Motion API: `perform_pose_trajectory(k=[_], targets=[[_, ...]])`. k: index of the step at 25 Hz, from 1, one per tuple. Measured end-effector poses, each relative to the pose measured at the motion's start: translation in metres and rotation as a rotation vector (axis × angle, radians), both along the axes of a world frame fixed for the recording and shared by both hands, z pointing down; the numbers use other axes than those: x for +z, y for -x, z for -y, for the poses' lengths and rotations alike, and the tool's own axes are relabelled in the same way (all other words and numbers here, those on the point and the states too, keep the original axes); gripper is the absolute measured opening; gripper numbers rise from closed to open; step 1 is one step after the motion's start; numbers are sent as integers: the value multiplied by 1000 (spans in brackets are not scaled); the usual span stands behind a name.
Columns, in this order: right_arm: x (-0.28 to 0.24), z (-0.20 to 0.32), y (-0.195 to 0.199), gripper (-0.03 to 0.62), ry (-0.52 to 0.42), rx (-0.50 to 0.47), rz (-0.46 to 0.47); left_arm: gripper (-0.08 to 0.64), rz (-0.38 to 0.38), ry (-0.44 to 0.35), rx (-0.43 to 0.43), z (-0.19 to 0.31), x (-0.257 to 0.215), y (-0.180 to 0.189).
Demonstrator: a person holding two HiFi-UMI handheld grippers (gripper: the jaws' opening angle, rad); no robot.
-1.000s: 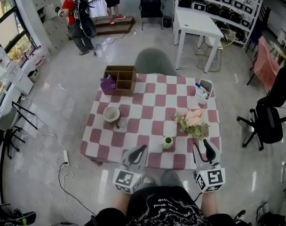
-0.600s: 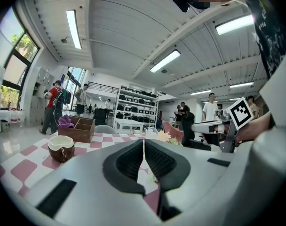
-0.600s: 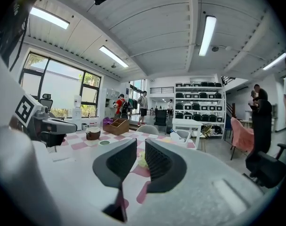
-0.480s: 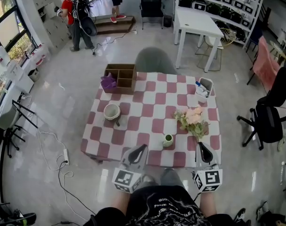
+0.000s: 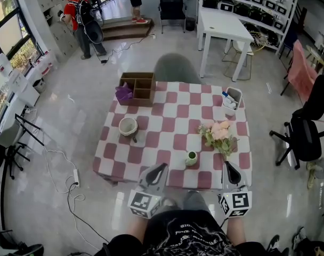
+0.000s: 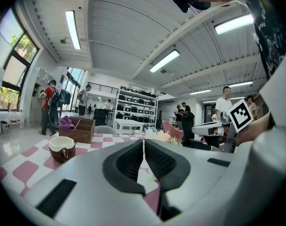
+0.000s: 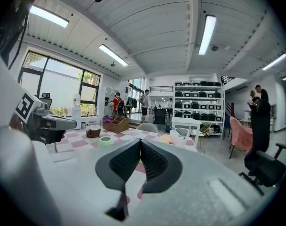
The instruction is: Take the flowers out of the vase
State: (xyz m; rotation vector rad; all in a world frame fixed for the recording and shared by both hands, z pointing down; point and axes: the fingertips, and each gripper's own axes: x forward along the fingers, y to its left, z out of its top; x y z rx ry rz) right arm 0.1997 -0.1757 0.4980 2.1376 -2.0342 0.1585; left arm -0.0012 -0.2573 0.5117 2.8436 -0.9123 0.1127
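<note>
A table (image 5: 167, 127) with a red-and-white checked cloth stands in front of the person. At its left sits a brown bowl (image 5: 127, 126) with a pale inside. Behind the bowl, at the far edge, is a wooden box (image 5: 143, 88) with compartments, and something purple fills its left one. A grey chair (image 5: 175, 69) is pushed up to the far side.

The left gripper (image 5: 163, 167) hovers over the near edge, pointing roughly level across the table. Its jaws are pressed together with nothing between them (its own view shows the ridged pads meeting in a thin line).

Just right of it, near the front edge, stands the small green vase (image 5: 191, 158), with no stems in it. The flowers (image 5: 219, 135), pink and cream with green leaves, rest on the cloth to the vase's right and a little further back. They are apart from the vase, with the leafy end trailing toward the near edge.

The right gripper (image 5: 228, 165) hangs over the near right corner, just in front of the flowers and not touching them. Its jaws have just been closing and now meet on nothing. A white basket (image 5: 233, 101) holding a few small things sits at the far right.
</note>
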Motion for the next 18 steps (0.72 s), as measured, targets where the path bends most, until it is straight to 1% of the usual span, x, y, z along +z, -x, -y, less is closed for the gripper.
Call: perform_pose_trajectory(k=[18], targets=[[2, 3, -3, 5, 19, 10, -31, 20, 3, 0, 13, 6, 0, -6]])
